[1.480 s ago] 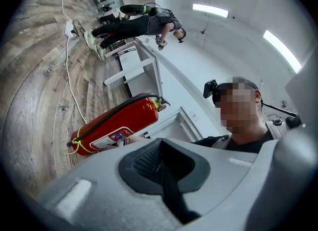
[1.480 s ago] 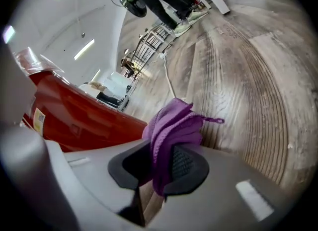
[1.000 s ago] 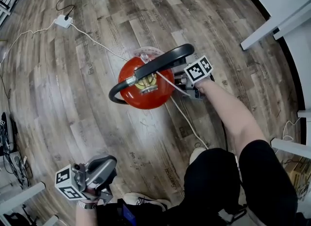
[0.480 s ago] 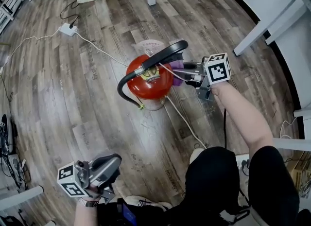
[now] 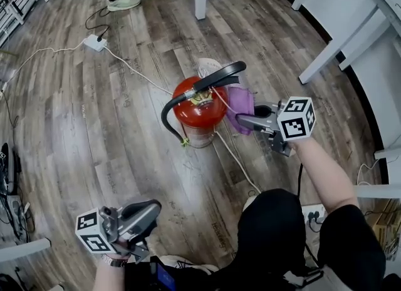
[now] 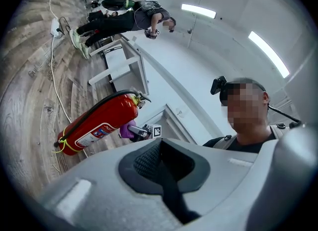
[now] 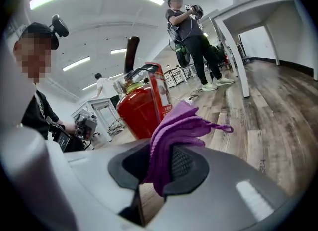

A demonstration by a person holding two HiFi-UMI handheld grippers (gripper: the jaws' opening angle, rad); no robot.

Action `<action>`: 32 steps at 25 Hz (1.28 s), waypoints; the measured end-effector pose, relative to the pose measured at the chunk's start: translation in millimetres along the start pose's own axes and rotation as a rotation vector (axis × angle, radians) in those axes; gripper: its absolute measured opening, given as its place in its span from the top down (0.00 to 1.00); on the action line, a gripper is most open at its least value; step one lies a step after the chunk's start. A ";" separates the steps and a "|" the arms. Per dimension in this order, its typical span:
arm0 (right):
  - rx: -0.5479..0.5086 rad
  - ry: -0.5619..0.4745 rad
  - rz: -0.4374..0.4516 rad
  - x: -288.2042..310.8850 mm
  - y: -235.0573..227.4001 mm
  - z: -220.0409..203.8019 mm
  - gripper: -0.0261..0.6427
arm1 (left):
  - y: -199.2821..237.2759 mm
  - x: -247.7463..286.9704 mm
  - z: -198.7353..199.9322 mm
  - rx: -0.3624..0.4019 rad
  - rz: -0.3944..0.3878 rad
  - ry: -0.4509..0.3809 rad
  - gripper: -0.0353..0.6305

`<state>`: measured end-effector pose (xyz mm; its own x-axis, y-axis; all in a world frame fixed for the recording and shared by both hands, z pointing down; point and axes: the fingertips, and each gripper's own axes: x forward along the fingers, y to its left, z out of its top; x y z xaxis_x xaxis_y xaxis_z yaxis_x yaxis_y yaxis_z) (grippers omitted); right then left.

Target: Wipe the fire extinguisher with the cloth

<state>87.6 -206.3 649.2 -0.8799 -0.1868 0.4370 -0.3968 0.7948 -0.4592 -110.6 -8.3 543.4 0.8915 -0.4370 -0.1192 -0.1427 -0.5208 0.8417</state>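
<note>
Fire extinguisher upright on floor; cloth pinched in right tongs just beside it, ready to wipe; left tongs clenched empty.

The red fire extinguisher stands upright on the wooden floor, with its black hose looping down one side. The purple cloth is bunched and pinched in the right gripper, just beside the extinguisher's top.

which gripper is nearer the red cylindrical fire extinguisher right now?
Right. The right gripper, shut on a purple knitted cloth, is close beside the red cylindrical fire extinguisher. The left gripper, shut and empty, is far back by the person's legs.
</note>
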 end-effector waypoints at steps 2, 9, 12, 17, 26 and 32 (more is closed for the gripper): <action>-0.006 -0.026 -0.001 -10.8 15.3 3.4 0.86 | -1.2 0.3 1.3 0.003 -0.003 -0.003 0.95; -0.173 -0.130 -0.206 -82.4 64.0 60.3 0.86 | -2.3 4.1 1.9 0.005 -0.027 -0.005 0.95; -0.375 -0.125 -0.428 -118.0 68.3 103.9 0.86 | -2.1 5.0 2.6 0.011 -0.037 0.006 0.95; -0.981 0.233 -0.548 -87.6 109.2 162.0 0.86 | 0.1 10.0 5.9 0.006 -0.046 -0.010 0.95; -1.616 0.913 -0.465 -4.0 92.0 160.7 0.86 | -12.1 7.7 10.5 0.029 -0.061 -0.027 0.95; -1.823 1.002 -0.328 72.5 123.5 139.6 0.86 | -14.5 6.9 11.7 0.035 -0.073 -0.031 0.95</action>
<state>-61.8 -202.3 516.1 -0.1930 -0.5980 0.7779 0.7205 0.4518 0.5261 -107.4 -12.4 524.2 0.8864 -0.4192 -0.1962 -0.0931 -0.5768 0.8116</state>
